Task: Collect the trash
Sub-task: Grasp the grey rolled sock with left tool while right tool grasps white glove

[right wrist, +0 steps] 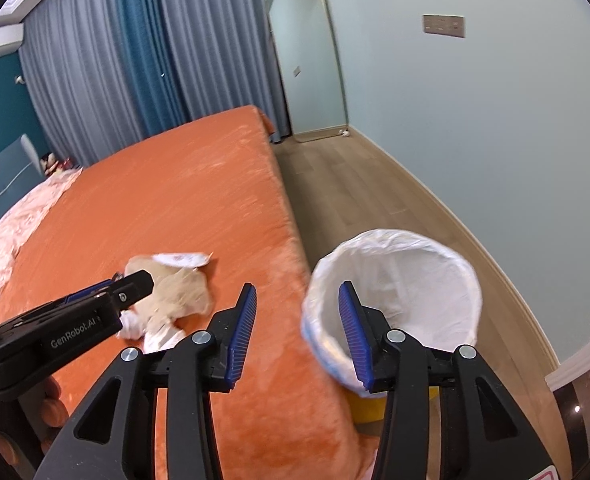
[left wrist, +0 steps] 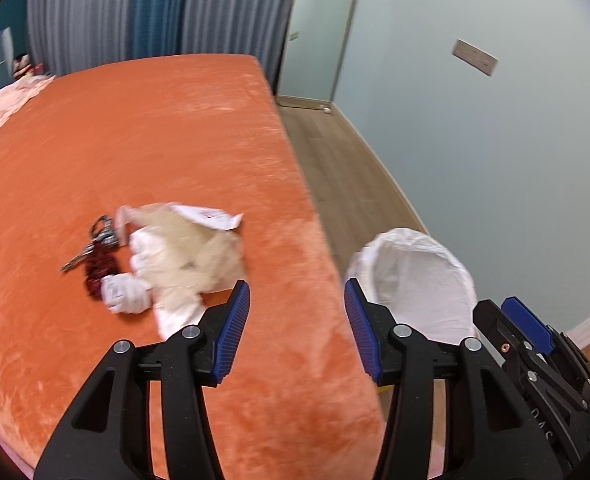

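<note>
A heap of trash lies on the orange bed (left wrist: 135, 140): crumpled beige paper (left wrist: 191, 256), a white tissue wad (left wrist: 125, 292) and a printed white wrapper (left wrist: 211, 214). My left gripper (left wrist: 297, 292) hovers open just right of the heap, with nothing between its pads. A bin with a white liner (right wrist: 467, 276) stands on the floor beside the bed. My right gripper (right wrist: 297, 292) is open and empty above the bed edge, its right finger in front of the bin. The heap (right wrist: 179, 284) shows partly behind the left gripper's fingers (right wrist: 135, 282).
A bunch of keys on a dark red fob (left wrist: 95, 248) lies touching the heap's left side. A pink quilt (left wrist: 3, 108) covers the bed's far left. Wooden floor (right wrist: 355, 200) runs between bed and pale wall. A mirror (right wrist: 307, 60) leans by the curtains.
</note>
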A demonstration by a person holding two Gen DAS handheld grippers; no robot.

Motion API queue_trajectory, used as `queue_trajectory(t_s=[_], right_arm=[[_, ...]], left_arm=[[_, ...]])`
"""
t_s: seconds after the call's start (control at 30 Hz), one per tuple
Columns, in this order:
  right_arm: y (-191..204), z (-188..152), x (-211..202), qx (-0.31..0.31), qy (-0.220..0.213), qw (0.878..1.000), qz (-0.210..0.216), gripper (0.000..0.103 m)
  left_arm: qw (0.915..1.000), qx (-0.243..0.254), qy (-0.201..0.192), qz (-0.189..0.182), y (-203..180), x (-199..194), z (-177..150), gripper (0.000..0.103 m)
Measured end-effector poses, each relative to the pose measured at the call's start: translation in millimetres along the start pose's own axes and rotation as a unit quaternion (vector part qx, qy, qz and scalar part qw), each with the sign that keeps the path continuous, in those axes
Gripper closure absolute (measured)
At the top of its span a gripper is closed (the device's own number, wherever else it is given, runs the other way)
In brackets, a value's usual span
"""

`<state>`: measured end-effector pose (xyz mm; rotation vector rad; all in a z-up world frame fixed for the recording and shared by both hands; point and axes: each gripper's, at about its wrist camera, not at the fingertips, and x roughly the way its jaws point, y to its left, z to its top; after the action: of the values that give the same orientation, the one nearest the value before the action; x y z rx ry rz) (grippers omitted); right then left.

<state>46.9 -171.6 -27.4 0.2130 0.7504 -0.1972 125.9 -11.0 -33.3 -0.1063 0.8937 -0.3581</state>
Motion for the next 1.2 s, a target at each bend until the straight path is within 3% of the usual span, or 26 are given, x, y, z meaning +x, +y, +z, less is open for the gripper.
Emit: queue_trajectory(t_s=[0.37,0.67,0.8,1.2], right_arm=[[65.9,-23.5,26.5,-0.040,0.045,0.998,0.028,0.060],[114.0,-43.0,60.8,-0.077,0.085,0.992,0.043,0.059],[130.7,-52.7,79.8,-0.086,0.102,0.990,0.051,0.053],[167.5,-75.0,155.8,-0.090,0.162,0.981,0.063,0.053]], left_arm=[[0.9964,-0.054,0.015,0.063,95.8,2.9,-20.9,0.050],[0.9892,-0.104,0.044,0.093,160.7,23.2,-38.0,0.050],[0.9853,-0.125,0.061,0.099,185.8,36.1,-42.7,0.050],[0.9765,-0.163,0.114,0.083,221.0,90.6,-33.7,0.048]])
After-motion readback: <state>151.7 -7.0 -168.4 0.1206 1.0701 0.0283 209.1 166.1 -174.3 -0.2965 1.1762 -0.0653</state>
